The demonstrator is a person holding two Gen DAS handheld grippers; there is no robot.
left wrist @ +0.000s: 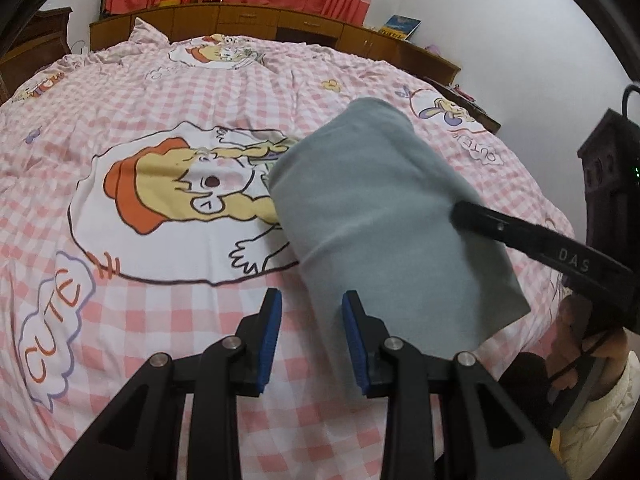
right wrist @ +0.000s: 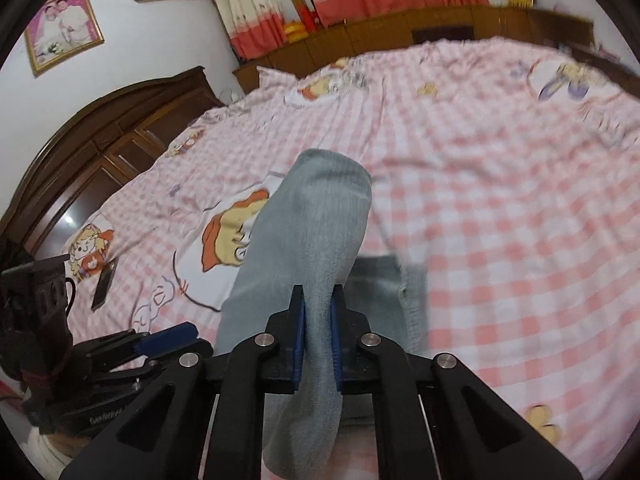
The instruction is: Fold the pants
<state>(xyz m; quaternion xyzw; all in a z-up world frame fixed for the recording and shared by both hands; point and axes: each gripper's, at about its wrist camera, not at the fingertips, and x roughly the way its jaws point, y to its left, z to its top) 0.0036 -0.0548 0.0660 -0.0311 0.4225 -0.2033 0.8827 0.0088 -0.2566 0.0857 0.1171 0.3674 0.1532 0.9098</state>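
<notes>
Lying on the bed [left wrist: 168,320], the pants [left wrist: 384,216] are already a short grey bundle, with one part raised from the checked cover and the rest flat under it. The right tool [right wrist: 318,308] is clamped on this raised part; its blue pads [right wrist: 299,340] press the cloth from both sides, and the cloth runs forward beyond the tips and hangs over. The left tool [left wrist: 311,298] stands apart and holds nothing, just beside the near edge of the bundle, with only the cover between its jaws.

The step in hand seems to be to carry the raised layer over the flat part. To do it well, the right tool should keep its grip firm and travel in a low arc, so that the cloth does not swing or twist. The edge should land square on the lower layer before the pads let go. The left tool could press the near edge down, so the lower layer does not slide on the soft cover. The right view is blurred, so the exact edges cannot be read there. A phone [right wrist: 105,283] lies well apart on the bed.
</notes>
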